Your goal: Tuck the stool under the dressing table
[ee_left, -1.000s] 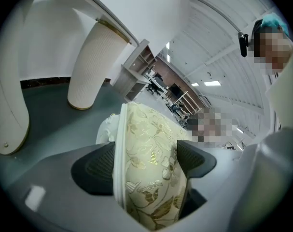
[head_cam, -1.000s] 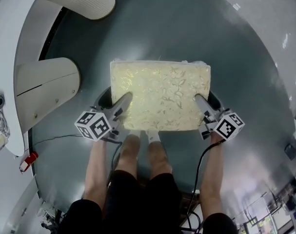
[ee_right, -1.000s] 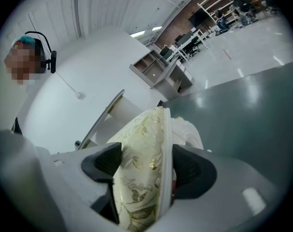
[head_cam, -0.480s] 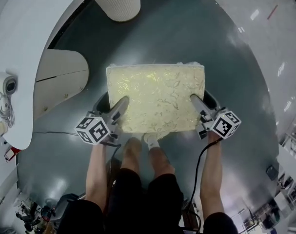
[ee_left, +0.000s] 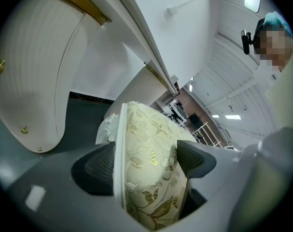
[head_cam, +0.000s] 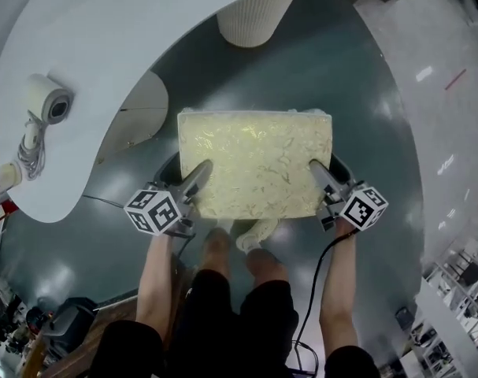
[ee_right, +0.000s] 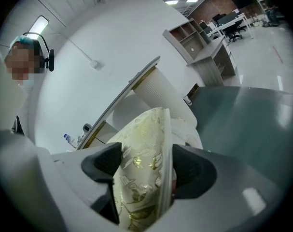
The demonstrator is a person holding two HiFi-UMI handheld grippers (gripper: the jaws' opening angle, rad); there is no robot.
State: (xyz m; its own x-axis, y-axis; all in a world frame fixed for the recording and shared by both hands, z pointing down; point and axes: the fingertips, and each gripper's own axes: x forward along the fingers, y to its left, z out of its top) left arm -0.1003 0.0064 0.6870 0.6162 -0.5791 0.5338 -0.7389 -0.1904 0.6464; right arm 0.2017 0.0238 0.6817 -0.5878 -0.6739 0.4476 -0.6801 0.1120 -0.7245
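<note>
Cream brocade with a gold leaf pattern: the cushioned top of the stool (head_cam: 254,160), out on the dark grey floor (head_cam: 380,132). Can't tell if it is resting or slightly lifted. Not yet tucked.

White bench (head_cam: 128,30) sits left of the stool and curves round beyond it. Its rounded drawer unit (head_cam: 136,113) is just beside the stool's far-left corner. A ribbed pedestal (head_cam: 258,10) stands beyond the stool's far edge. The gap between those two lies up-left of the stool.

Left gripper (ee_left: 145,162) pinches the stool's left cushion edge near the front corner, pads pressed on either face, spread wide over the thick padding. Person's legs (head_cam: 235,250) are right behind the stool's near edge. Right gripper (ee_right: 142,170) has the same pinch on the stool's right edge, pads on the padding and white piping.

Handling, my read: the padding is soft and squashes under the pads. The fabric is likely slick, so the grip could creep. The frame underneath is probably rigid and fairly heavy, so better slid than carried. Best hold is deep on both side edges, symmetric, so the stool doesn't yaw going in. Watch the stool's far-left corner against the drawer unit.
</note>
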